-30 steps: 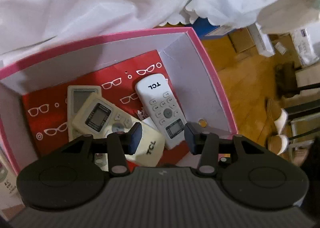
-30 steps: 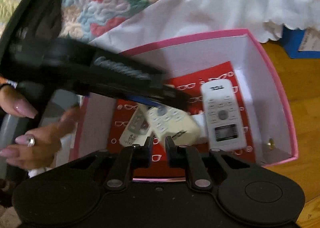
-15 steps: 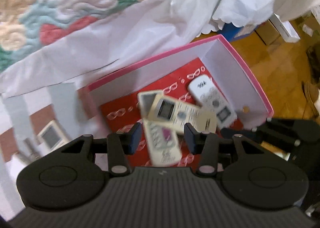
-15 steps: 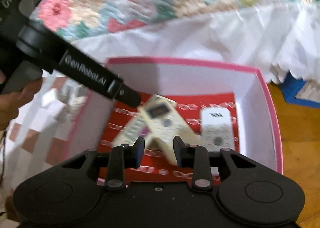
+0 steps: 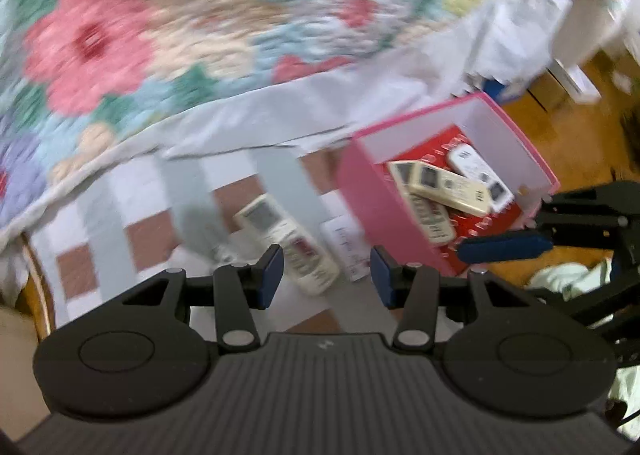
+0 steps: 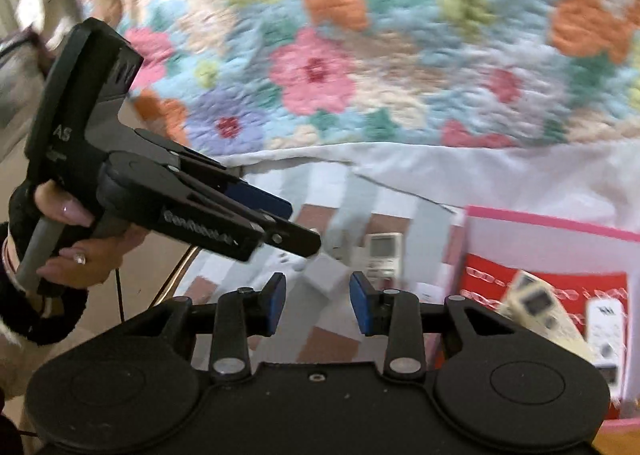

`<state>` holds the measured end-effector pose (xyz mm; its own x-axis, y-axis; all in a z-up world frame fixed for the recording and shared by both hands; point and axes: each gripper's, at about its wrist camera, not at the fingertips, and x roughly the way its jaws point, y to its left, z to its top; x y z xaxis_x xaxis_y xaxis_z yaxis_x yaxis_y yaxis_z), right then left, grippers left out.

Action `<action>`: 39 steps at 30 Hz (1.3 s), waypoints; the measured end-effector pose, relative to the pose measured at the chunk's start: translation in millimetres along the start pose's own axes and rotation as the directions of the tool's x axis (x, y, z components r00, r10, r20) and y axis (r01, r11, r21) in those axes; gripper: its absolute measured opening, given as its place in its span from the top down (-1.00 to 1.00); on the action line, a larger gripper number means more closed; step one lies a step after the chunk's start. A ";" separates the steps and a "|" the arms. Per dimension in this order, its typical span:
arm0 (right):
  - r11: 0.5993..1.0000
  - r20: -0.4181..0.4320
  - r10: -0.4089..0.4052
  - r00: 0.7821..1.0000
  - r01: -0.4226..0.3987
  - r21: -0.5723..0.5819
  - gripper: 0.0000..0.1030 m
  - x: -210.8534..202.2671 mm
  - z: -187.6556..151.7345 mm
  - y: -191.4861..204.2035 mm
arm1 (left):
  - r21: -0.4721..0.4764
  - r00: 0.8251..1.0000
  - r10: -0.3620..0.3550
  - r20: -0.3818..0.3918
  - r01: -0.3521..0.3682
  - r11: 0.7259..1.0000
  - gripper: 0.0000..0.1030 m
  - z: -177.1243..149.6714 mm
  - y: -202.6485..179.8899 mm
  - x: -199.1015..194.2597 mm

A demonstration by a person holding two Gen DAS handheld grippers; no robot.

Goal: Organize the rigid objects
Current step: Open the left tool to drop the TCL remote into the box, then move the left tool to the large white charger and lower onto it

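Over checkered surface (image 5: 100, 251), both claws spread, empty: left claw (image 5: 326, 269), right claw (image 6: 318, 303). Pink cardboard box (image 5: 376, 199) holds four remotes; next probably cream rectangular remote (image 5: 292, 243), needs lengthwise-centred pinch.

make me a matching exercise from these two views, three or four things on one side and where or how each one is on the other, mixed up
Things
1. white TCL remote
2. remote with a grey screen
3. left gripper
4. pink box

Places or states
A. open, holding nothing
B. lying on the checked cloth, outside the box
C. inside the box, by its far wall
D. standing on the floor by the bed, red lining inside

Pairs: 1-C, 2-B, 3-A, 4-D
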<state>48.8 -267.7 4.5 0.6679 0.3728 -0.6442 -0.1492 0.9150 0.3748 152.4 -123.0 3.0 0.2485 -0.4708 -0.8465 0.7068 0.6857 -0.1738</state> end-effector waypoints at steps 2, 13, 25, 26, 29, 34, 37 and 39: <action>0.999 -0.012 0.004 1.000 -0.004 -0.043 0.21 13.8 1.5 10.7 | -0.047 0.999 0.024 0.030 -0.023 0.999 0.09 -9.7 20.4 -2.6; 0.991 -0.036 -0.044 0.998 0.039 -0.130 -0.04 106.7 -20.0 24.0 | -0.232 0.998 0.052 0.034 -0.043 0.972 0.09 -53.6 88.8 48.5; 0.987 0.002 -0.147 0.989 0.146 -0.065 -0.05 185.9 -43.4 15.8 | -0.316 0.996 0.072 0.042 -0.055 0.947 0.10 -97.2 119.4 119.1; 0.986 -0.002 -0.143 0.990 0.143 -0.080 -0.05 191.7 -44.9 16.8 | -0.317 0.996 0.070 0.049 -0.051 0.947 0.10 -97.3 120.2 122.8; 0.982 -0.026 -0.169 0.985 0.166 -0.089 -0.07 207.3 -50.7 14.9 | -0.339 0.997 0.044 0.069 -0.018 0.940 0.04 -97.5 123.3 134.0; 0.980 -0.022 -0.186 0.982 0.184 -0.074 -0.07 215.3 -57.4 11.0 | -0.418 0.995 -0.061 0.081 0.090 0.904 0.31 -97.8 129.6 140.8; 0.976 -0.029 -0.208 0.978 0.205 -0.079 -0.15 212.3 -58.4 14.9 | -0.423 0.994 -0.109 0.028 0.111 0.899 0.33 -99.6 120.9 139.4; 0.972 -0.026 -0.221 0.975 0.217 -0.089 -0.18 207.0 -60.4 18.7 | -0.435 0.989 -0.146 -0.012 0.126 0.891 0.33 -102.9 114.8 137.6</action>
<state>140.2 -164.1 -162.1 0.6654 0.1656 -0.7279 -0.0645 0.9842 0.1650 199.6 -51.9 -185.2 0.1345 -0.5593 -0.8180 0.3731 0.7933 -0.4811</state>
